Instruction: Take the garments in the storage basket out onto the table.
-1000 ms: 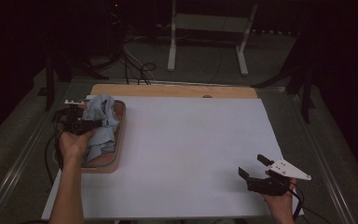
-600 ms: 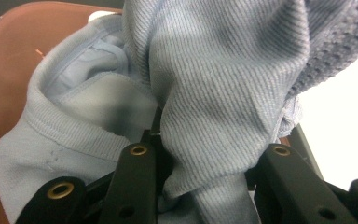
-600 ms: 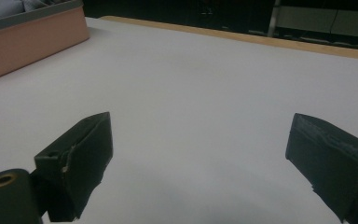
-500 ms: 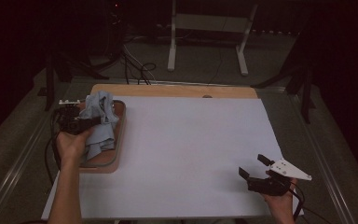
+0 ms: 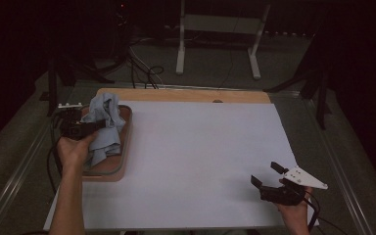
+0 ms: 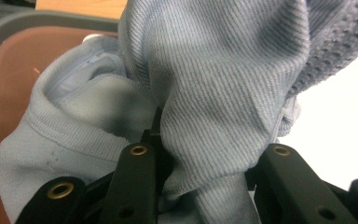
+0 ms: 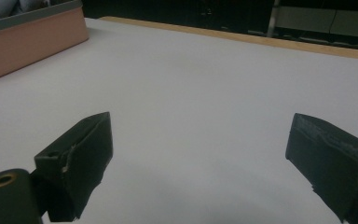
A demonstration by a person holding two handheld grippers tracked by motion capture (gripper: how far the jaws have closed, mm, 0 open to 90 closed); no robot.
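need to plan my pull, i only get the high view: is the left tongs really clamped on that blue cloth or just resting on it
Observer: Clamped. In the left gripper view a fold of the light blue cloth is bunched between the left tongs.
Operator: is all of it off the tray
Observer: No, a ribbed hem lies low against the pink tray.
Operator: right tongs holding anything
Observer: Nothing; the right tongs gape wide over the bare white sheet.

Cloth (image 6: pixel 223 93): pale blue ribbed knit, soft, matt. Tray (image 5: pixel 125 147): smooth plastic. Tabletop (image 5: pixel 200 147): matt white sheet over wood. Hand-held gripper (image 7: pixel 200 158) pads: rough black rubber.
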